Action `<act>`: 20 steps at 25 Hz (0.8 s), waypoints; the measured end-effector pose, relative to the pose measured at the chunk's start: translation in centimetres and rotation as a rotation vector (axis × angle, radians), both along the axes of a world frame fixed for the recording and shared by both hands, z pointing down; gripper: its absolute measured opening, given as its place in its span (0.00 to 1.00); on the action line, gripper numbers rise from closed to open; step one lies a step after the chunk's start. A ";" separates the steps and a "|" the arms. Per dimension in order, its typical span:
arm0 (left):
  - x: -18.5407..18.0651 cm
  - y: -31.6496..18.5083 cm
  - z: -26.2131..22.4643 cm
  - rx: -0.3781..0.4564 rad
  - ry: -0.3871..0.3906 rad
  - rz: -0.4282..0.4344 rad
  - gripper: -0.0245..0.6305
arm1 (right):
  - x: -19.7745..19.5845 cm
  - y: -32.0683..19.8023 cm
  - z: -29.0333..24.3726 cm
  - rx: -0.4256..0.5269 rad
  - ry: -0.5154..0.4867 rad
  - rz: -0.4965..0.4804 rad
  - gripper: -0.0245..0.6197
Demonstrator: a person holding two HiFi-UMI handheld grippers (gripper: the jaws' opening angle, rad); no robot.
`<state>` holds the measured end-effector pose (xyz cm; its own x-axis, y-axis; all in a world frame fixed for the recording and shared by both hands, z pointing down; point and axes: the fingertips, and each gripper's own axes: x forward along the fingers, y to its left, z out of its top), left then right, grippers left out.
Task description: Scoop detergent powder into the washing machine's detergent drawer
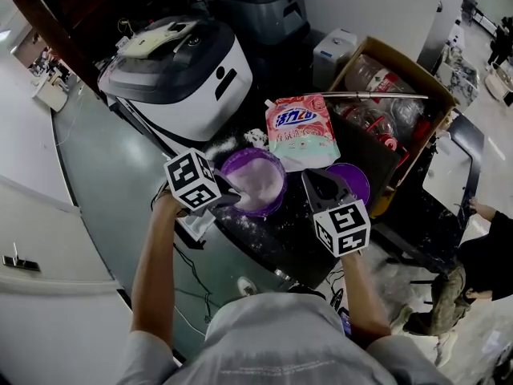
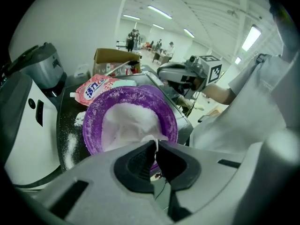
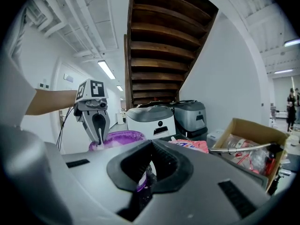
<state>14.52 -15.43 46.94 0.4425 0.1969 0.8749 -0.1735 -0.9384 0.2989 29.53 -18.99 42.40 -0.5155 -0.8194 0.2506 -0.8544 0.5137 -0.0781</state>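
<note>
A purple tub (image 1: 258, 181) of white detergent powder stands on the dark counter, in front of the white washing machine (image 1: 188, 74). My left gripper (image 1: 228, 197) is at the tub's near rim, shut on a thin white scoop handle (image 2: 156, 146) that dips into the powder (image 2: 126, 123). The right gripper view shows it from the side, left gripper (image 3: 99, 136) over the tub (image 3: 119, 137). My right gripper (image 1: 314, 180) hovers right of the tub with its jaws together, over a purple lid (image 1: 358, 181). The purple lid (image 3: 139, 184) shows through the slit between them. No detergent drawer shows.
A pink detergent bag (image 1: 300, 131) lies behind the tub. A cardboard box (image 1: 401, 66) of plastic bottles, with a metal rod across it, stands at the right. Spilled powder (image 2: 70, 144) dusts the counter (image 1: 288, 239). A second grey machine (image 1: 260, 6) stands behind. People stand far off.
</note>
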 end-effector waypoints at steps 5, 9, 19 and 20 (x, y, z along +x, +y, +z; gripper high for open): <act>-0.2 0.3 -0.5 -0.045 0.094 -0.001 0.06 | -0.5 0.1 -0.2 -0.003 0.001 0.027 0.04; -0.3 0.1 -0.8 -0.078 0.156 -0.009 0.06 | -0.7 0.4 -0.5 -0.003 0.009 0.054 0.04; 0.2 -0.7 -2.5 -0.162 0.443 -0.143 0.06 | -1.0 1.2 -0.4 -0.018 0.027 0.121 0.04; 0.2 -1.0 -2.5 -0.157 0.462 -0.165 0.06 | -1.1 1.3 -0.4 -0.019 0.030 0.124 0.05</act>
<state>14.68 -16.43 44.42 0.8120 0.2051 0.5464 -0.1322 -0.8473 0.5145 28.43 -17.67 42.00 -0.4030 -0.8713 0.2800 -0.9132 0.4030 -0.0603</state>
